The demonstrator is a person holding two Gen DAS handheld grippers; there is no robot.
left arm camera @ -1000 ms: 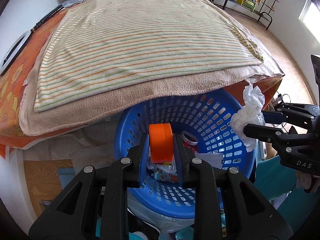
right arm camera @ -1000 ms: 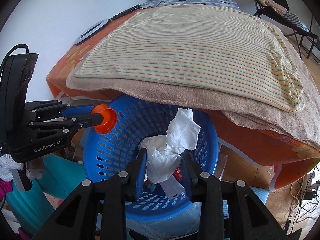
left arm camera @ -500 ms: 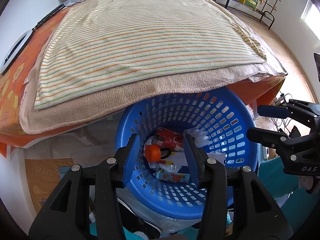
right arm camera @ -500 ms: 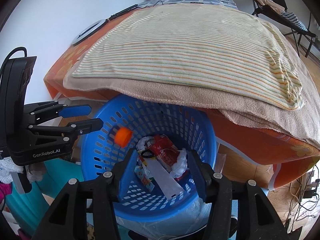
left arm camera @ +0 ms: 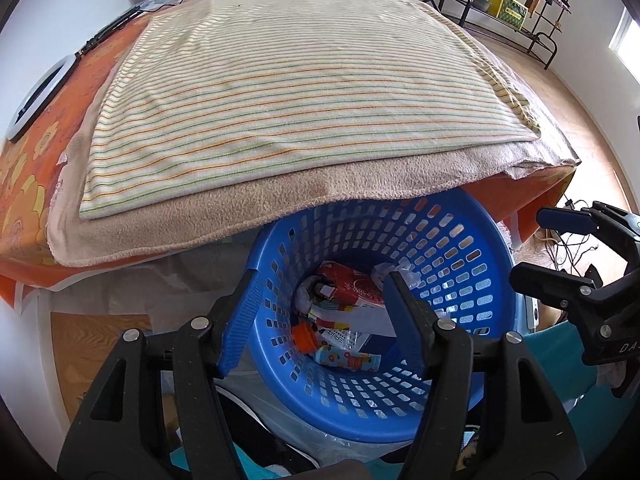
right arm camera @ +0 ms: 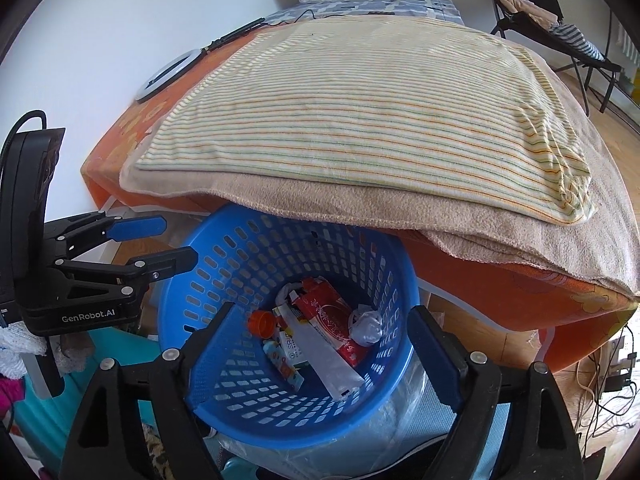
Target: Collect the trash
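A blue perforated basket [left arm camera: 460, 256] [right arm camera: 224, 248] stands below the bed's edge. In its bottom lie an orange cap [left arm camera: 304, 336] [right arm camera: 262, 323], a crumpled white tissue [right arm camera: 365, 326] [left arm camera: 394, 270], a red packet [right arm camera: 332, 320] [left arm camera: 352, 290] and other wrappers. My left gripper [left arm camera: 322, 304] hangs over the basket, its jaws opening, with nothing between them; it also shows as the left gripper [right arm camera: 170, 240] at the basket's left rim. My right gripper [right arm camera: 320, 336] is above the basket too, jaws opening and empty; the right gripper [left arm camera: 544, 244] appears at the right rim.
A bed with a striped cream towel [left arm camera: 304, 92] over a tan blanket [left arm camera: 280, 208] and an orange flowered sheet [left arm camera: 28, 184] overhangs the basket's far rim. A clear plastic bag [right arm camera: 360, 432] lies under the basket. Cables [right arm camera: 608, 380] trail on the wooden floor at right.
Both grippers opened. The orange cap dropped from the left gripper and the white tissue from the right gripper; both now lie in the bottom of the basket.
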